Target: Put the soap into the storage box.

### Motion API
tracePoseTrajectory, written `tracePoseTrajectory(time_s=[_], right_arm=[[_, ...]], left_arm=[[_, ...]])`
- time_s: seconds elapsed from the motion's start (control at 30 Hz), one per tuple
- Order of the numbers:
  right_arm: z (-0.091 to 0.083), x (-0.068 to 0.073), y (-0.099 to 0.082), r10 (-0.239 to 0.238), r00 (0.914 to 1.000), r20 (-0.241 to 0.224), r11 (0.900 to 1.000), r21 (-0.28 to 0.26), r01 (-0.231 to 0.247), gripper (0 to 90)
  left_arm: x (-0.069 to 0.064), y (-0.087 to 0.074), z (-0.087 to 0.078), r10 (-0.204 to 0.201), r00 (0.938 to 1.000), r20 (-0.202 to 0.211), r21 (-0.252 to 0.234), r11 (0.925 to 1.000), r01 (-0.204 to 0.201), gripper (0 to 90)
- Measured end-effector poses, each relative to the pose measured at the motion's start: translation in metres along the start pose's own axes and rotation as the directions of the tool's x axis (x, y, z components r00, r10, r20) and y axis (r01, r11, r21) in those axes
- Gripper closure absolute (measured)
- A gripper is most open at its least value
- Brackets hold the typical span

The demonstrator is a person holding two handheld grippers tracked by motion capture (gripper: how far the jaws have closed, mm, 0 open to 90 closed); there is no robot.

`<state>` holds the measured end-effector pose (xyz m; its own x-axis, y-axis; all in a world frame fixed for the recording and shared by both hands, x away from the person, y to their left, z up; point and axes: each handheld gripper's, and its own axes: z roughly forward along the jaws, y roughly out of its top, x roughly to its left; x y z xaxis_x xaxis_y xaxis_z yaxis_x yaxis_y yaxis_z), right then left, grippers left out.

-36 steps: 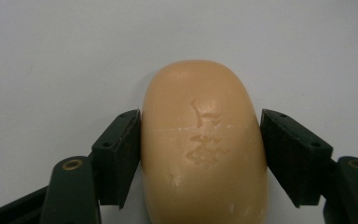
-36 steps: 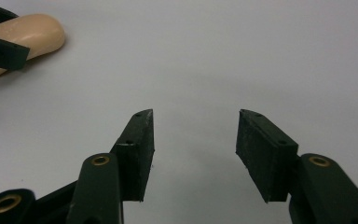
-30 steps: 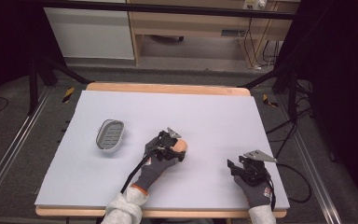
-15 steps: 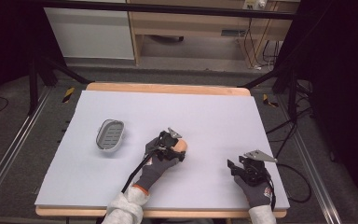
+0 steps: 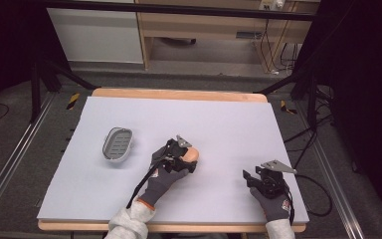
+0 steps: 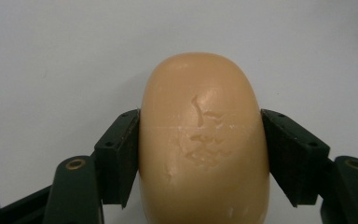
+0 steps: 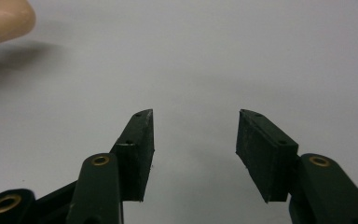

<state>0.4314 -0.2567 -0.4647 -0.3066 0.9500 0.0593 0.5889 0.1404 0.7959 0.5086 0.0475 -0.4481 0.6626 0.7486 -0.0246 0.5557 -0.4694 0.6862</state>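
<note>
Tongs [image 6: 200,154] pinch smooth, rounded, tan soap bar [image 6: 203,140].

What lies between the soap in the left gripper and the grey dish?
Nothing: in the high view, only bare white tabletop separates the soap, clamped by the left gripper, from the dish.

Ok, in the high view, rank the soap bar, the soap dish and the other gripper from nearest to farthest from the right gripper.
1. Soap bar, to its left, between the left gripper's jaws.
2. Left gripper, around the soap; nearly level with it.
3. Soap dish, far left on the table.
</note>
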Motion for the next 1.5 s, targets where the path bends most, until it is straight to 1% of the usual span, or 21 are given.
tracePoseTrajectory(time_s=[0.1,0.2,0.33,0.37,0.43,0.57,0.6,0.7,0.8,0.9,1.03,1.1,1.2,1.23,1.37,1.5], right_arm=[[0.0,0.0,0.0,-0.001,1.0,0.002,1.0,0.0,0.001,46.4],[0.0,0.0,0.0,-0.001,1.0,0.003,1.0,0.0,0.001,46.4],[0.0,0.0,0.0,-0.001,1.0,0.004,1.0,-0.001,0.001,46.4],[0.0,0.0,0.0,-0.004,1.0,0.006,1.0,-0.003,0.004,46.4],[0.0,0.0,0.0,-0.001,1.0,0.005,1.0,-0.002,0.001,46.3],[-0.001,0.0,0.0,-0.002,1.0,0.006,1.0,-0.004,0.002,46.3],[-0.001,0.0,0.0,-0.002,1.0,0.006,1.0,-0.004,0.002,46.3],[-0.001,0.0,0.0,-0.001,1.0,0.009,1.0,-0.008,0.001,46.3],[-0.001,0.0,0.0,-0.002,1.0,0.009,1.0,-0.008,0.002,46.3],[-0.001,-0.001,0.0,-0.004,0.9999,0.012,1.0,-0.007,0.004,46.3],[-0.001,0.0,0.0,-0.006,0.9999,0.012,1.0,-0.007,0.006,46.3],[-0.002,0.0,0.0,-0.006,0.9999,0.014,1.0,-0.007,0.006,46.3],[-0.001,0.0,0.0,-0.007,0.9999,0.015,0.9999,-0.007,0.007,46.3],[-0.001,0.0,0.0,-0.008,0.9998,0.015,0.9999,-0.006,0.008,46.3],[-0.001,0.001,0.0,-0.005,0.9999,0.014,1.0,-0.006,0.005,46.3],[-0.002,0.001,0.0,-0.015,0.9998,0.014,0.9998,-0.01,0.015,46.3]], left_arm=[[0.003,0.0,-0.012,0.001,1.0,0.008,-0.02,0.9998,-0.001,31.6],[0.005,0.0,-0.021,0.002,0.9999,0.013,-0.028,0.9996,-0.002,31.7],[0.008,-0.002,-0.028,-0.001,0.9999,0.015,-0.038,0.9993,0.001,31.7],[0.01,-0.003,-0.032,-0.01,0.9998,0.019,-0.047,0.9988,0.011,31.7],[0.011,-0.004,-0.035,-0.013,0.9997,0.019,-0.053,0.9985,0.014,31.7],[0.014,-0.007,-0.046,-0.011,0.9998,0.015,-0.063,0.998,0.012,31.7],[0.014,-0.007,-0.046,-0.011,0.9998,0.015,-0.063,0.998,0.012,31.7],[0.017,-0.01,-0.055,-0.017,0.9998,0.014,-0.078,0.9968,0.018,31.7],[0.019,-0.012,-0.06,-0.022,0.9997,0.011,-0.083,0.9963,0.022,31.7],[0.024,-0.017,-0.068,-0.031,0.9995,0.009,-0.094,0.995,0.032,31.7],[0.028,-0.021,-0.073,-0.037,0.9993,0.009,-0.1,0.9942,0.038,31.7],[0.032,-0.027,-0.08,-0.05,0.9987,0.007,-0.111,0.9925,0.05,31.7],[0.035,-0.03,-0.084,-0.058,0.9983,0.006,-0.12,0.9911,0.059,31.7],[0.038,-0.034,-0.088,-0.065,0.9979,0.006,-0.124,0.9902,0.065,31.8],[0.044,-0.037,-0.092,-0.075,0.9972,-0.004,-0.126,0.9893,0.074,31.8],[0.049,-0.042,-0.098,-0.086,0.9962,-0.009,-0.129,0.988,0.084,31.8]])
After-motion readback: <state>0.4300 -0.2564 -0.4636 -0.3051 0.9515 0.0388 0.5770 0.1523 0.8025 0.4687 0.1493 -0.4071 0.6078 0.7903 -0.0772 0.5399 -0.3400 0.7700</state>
